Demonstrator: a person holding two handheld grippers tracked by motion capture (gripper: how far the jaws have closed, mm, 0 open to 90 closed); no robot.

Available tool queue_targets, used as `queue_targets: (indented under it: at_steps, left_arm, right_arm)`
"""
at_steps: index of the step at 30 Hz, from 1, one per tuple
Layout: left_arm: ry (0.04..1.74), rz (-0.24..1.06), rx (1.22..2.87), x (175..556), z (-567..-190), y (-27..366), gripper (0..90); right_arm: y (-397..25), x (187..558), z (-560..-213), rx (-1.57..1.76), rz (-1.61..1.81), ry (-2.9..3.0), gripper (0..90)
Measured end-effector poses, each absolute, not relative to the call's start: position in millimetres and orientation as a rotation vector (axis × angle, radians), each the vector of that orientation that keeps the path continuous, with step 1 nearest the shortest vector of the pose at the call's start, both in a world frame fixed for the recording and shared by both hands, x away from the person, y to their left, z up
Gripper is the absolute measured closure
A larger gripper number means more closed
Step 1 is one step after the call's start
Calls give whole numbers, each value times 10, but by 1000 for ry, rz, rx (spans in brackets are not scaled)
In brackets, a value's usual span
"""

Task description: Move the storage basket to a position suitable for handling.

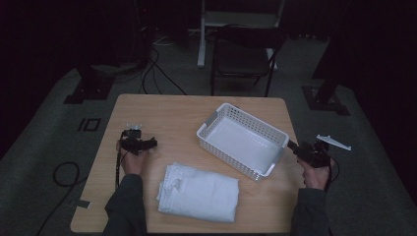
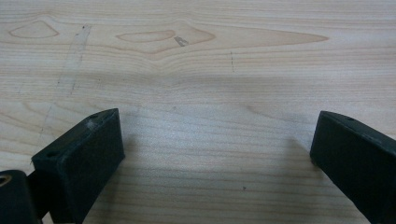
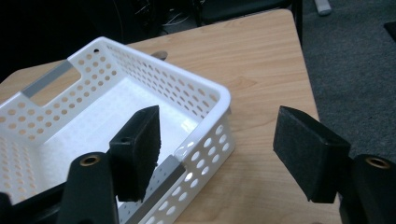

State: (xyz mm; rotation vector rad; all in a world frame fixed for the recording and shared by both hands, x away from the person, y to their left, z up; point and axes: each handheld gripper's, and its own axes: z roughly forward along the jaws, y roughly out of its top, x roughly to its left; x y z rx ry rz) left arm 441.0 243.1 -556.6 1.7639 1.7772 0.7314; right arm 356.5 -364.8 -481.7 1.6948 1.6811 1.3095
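Left claw [image 1: 147,143] hovered low over bare table [image 1: 172,113], jaws spread wide, nothing between them. Right claw [image 1: 293,146] sat at the near-right corner of the white basket [image 1: 223,109], jaws also wide apart and empty; in the right gripper view its inner jaw overlapped the basket wall [image 3: 205,140], though contact could not be confirmed.

The folded white cloth [image 1: 199,191] lay between the two claws, slightly toward the person, just short of the basket's near edge.

Handling judgement: cloth looked light, soft and limp; likely to sag and unfold if lifted by one point. Best hold probably a pinch through all layers at the folded edges, one claw at each end. Basket appeared thin perforated plastic, light, stiff, likely to slide if nudged; its rim or handle cut-out [image 3: 49,84] would suit a grip.

Hard to make out: layer count of the cloth, its underside, and the basket's near wall behind the right jaws. The room beyond the table was too dim to read.
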Motion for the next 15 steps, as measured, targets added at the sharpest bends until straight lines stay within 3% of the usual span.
queue_targets:
  at_steps: [7,9,15]
  left_arm:
    - [1772,685,1819,4344,-5532,2363,22]
    - [1755,664,1848,4261,-5523,2347,22]
    - [1700,641,1895,4129,-5522,2381,25]
  right_arm:
    - [-3573,3507,-4792,1682,1307,1692,320]
    - [-3492,3466,-4772,1655,1272,1714,248]
    - [-3373,3379,-4757,1631,1223,1729,154]
